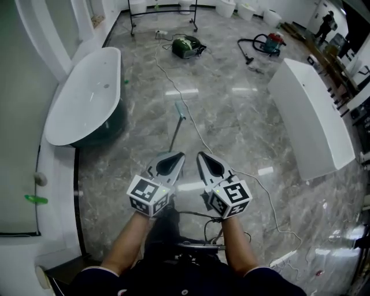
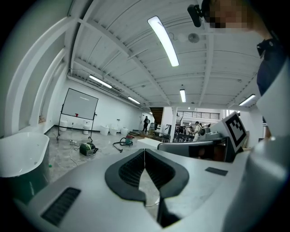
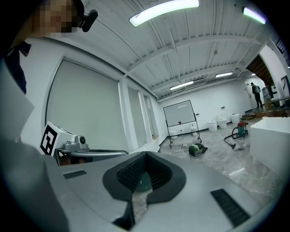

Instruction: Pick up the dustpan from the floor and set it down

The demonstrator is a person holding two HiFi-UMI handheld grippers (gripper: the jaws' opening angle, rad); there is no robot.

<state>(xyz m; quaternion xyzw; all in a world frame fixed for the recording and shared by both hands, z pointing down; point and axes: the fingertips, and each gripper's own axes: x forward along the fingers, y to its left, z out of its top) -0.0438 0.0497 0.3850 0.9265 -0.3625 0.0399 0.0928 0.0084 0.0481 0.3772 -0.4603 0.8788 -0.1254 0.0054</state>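
We are holding both grippers side by side, low over the grey floor (image 1: 231, 115). The left gripper (image 1: 181, 154) is showing its jaws tip to tip with nothing between them. The right gripper (image 1: 199, 154) is closed the same way and is also empty.

The dustpan (image 1: 176, 128) is lying on the floor just ahead of the left gripper. We are seeing only its thin handle with a teal grip at the far end. The near end is slipping out of sight behind the left jaws, so the pan itself is hidden.

A cable (image 1: 203, 141) is running across the floor just right of the handle and on past the right gripper. A white tub (image 1: 81, 98) with a dark green side is standing to the left. A long white block (image 1: 315, 115) is standing to the right, and both are well apart from the handle. Farther off, a green machine (image 1: 186, 46), a red vacuum (image 1: 270, 41) and a whiteboard stand (image 1: 162, 13) are sitting near the far wall. The stand is being cut off by the top edge.

In the right gripper view, a green patch (image 3: 144, 181) is showing through the gap behind the pads. We cannot tell what it is.
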